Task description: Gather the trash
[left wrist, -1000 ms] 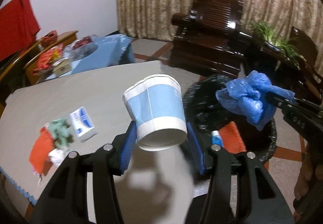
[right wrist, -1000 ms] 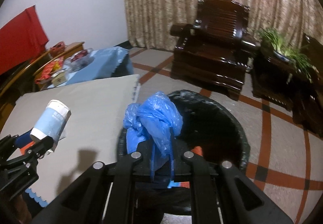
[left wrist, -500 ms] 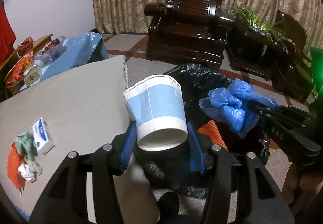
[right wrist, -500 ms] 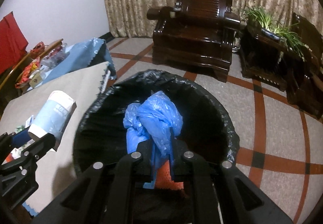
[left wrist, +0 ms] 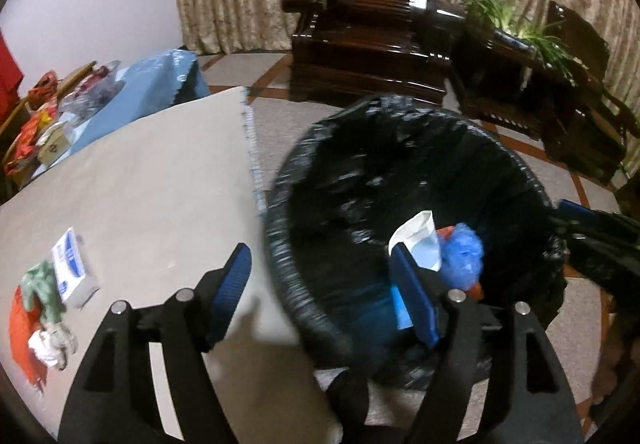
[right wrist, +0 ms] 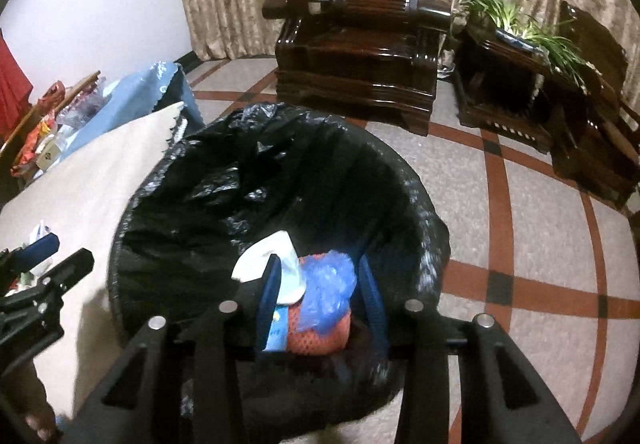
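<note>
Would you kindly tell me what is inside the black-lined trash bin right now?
Inside the black-lined trash bin lie a white-and-blue paper cup, a crumpled blue plastic bag, an orange mesh piece and a blue-white scrap. Whatever lies beneath them is covered.

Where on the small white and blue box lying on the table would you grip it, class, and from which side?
Grip the box across its two long edges, coming from above with the left gripper, whose jaws are opening with nothing between them. It lies flat, so only its narrow width fits them. The green scrap crowds its left edge.
</note>
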{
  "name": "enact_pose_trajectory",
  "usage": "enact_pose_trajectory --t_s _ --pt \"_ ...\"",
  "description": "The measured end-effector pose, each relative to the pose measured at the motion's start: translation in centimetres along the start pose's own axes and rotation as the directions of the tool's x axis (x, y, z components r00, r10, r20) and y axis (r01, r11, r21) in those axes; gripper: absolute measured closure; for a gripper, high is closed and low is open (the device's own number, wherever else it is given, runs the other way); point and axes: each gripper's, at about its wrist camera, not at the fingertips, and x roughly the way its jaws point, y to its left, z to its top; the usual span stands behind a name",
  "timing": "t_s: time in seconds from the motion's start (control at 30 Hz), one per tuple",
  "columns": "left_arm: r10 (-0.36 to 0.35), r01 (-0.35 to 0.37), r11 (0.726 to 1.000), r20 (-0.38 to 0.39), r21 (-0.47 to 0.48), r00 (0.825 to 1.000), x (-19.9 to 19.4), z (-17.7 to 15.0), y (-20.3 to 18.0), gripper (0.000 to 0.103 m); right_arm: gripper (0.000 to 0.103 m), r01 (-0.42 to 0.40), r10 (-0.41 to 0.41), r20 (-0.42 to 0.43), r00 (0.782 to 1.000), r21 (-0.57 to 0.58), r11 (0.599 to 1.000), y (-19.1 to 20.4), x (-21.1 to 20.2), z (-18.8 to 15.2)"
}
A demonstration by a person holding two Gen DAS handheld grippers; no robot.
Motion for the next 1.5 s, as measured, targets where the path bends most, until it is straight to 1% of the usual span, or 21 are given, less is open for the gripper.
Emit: enact_pose_trajectory --t_s 0.07,0.13,0.2,0.33,0.4,0.43,0.47,0.5,0.57,0.6,0.67,0.7,0.87,0.9,1.0,1.07,1.17,1.27,1.37,1.5 --pt "0.019 -0.019 1.000 0.000 -0.017 1.000 -1.1 -0.7 1.8 0.031 0.063 -0.017 0.017 0.005 1.000 0.005 1.000 0.7 -1.2 -0.4" --pt "0.042 -0.042 0.999 0.010 -0.022 0.999 -2.1 -1.1 3.1 0.025 0.063 -0.045 0.045 0.011 0.999 -0.004 0.999 2.1 -2.7 -1.0" --pt "0.065 -0.065 0.997 0.022 -0.029 0.998 -3.5 -1.8 4.8 0.025 0.063 -0.067 0.067 0.014 0.998 -0.025 0.997 3.7 -3.7 -1.3" --pt "0.119 -0.116 0.991 0.038 -0.067 0.992 -6.5 -3.3 9.2 0.023 0.063 -0.136 0.138 0.011 0.990 -0.083 0.987 8.1 -5.7 -2.4" --pt "0.157 -0.153 0.984 0.042 -0.093 0.987 -8.1 -4.3 11.9 0.023 0.063 -0.177 0.179 0.005 0.984 -0.117 0.977 10.5 -6.4 -3.0" --pt "0.177 -0.172 0.979 0.044 -0.107 0.983 -8.9 -4.8 13.3 0.023 0.063 -0.202 0.205 0.000 0.979 -0.151 0.968 12.5 -6.9 -3.5" --pt "0.192 -0.186 0.975 0.045 -0.118 0.980 -9.5 -5.2 14.3 0.023 0.063 -0.216 0.218 -0.004 0.976 -0.168 0.962 13.7 -7.1 -3.8" --pt "0.216 -0.208 0.968 0.044 -0.140 0.975 -10.4 -6.0 16.2 0.023 0.063 -0.233 0.235 -0.012 0.972 -0.188 0.954 15.1 -7.3 -4.1" --pt "0.251 -0.241 0.955 0.041 -0.173 0.967 -11.7 -7.0 18.7 0.023 0.063 -0.270 0.270 -0.032 0.962 -0.229 0.935 18.4 -7.5 -5.0" --pt "0.279 -0.266 0.944 0.037 -0.197 0.960 -12.6 -7.9 20.5 0.023 0.063 -0.288 0.287 -0.040 0.957 -0.243 0.926 19.7 -7.7 -5.3" --pt "0.318 -0.304 0.925 0.029 -0.226 0.948 -13.7 -9.1 23.0 0.023 0.063 -0.319 0.318 -0.052 0.947 -0.276 0.906 22.6 -8.1 -6.1" --pt "0.348 -0.333 0.911 0.021 -0.245 0.937 -14.3 -10.1 24.7 0.023 0.063 -0.333 0.331 -0.056 0.942 -0.290 0.897 24.0 -8.3 -6.4" --pt "0.420 -0.407 0.857 -0.030 -0.316 0.907 -15.6 -13.6 30.4 0.023 0.063 -0.385 0.383 -0.076 0.921 -0.351 0.854 30.2 -8.9 -7.8" --pt "0.429 -0.417 0.845 -0.041 -0.334 0.903 -15.8 -14.4 31.6 0.023 0.063 -0.390 0.388 -0.080 0.918 -0.356 0.849 30.6 -8.9 -7.8" --pt "0.429 -0.418 0.832 -0.056 -0.365 0.902 -16.0 -15.7 33.4 0.023 0.063 -0.404 0.403 -0.089 0.911 -0.384 0.830 33.4 -8.6 -8.5" --pt "0.420 -0.410 0.830 -0.058 -0.378 0.906 -15.8 -16.3 34.2 0.023 0.063 -0.406 0.405 -0.092 0.910 -0.402 0.820 35.4 -8.3 -9.0" --pt "0.400 -0.390 0.838 -0.055 -0.383 0.915 -15.1 -16.9 34.9 0.023 0.063 -0.412 0.404 -0.111 0.908 -0.413 0.812 37.8 -7.2 -9.7" --pt "0.380 -0.376 0.849 -0.067 -0.370 0.923 -13.5 -17.1 35.2 0.023 0.063 -0.415 0.402 -0.124 0.907 -0.422 0.806 39.5 -6.2 -10.3" --pt "0.369 -0.373 0.857 -0.084 -0.356 0.926 -11.8 -17.3 35.3 0.023 0.063 -0.416 0.400 -0.132 0.907 -0.425 0.804 40.4 -5.4 -10.4" --pt "0.361 -0.377 0.857 -0.113 -0.351 0.926 -9.8 -17.5 36.1 0.023 0.063 -0.415 0.393 -0.145 0.908 -0.431 0.801 41.6 -4.2 -10.2"
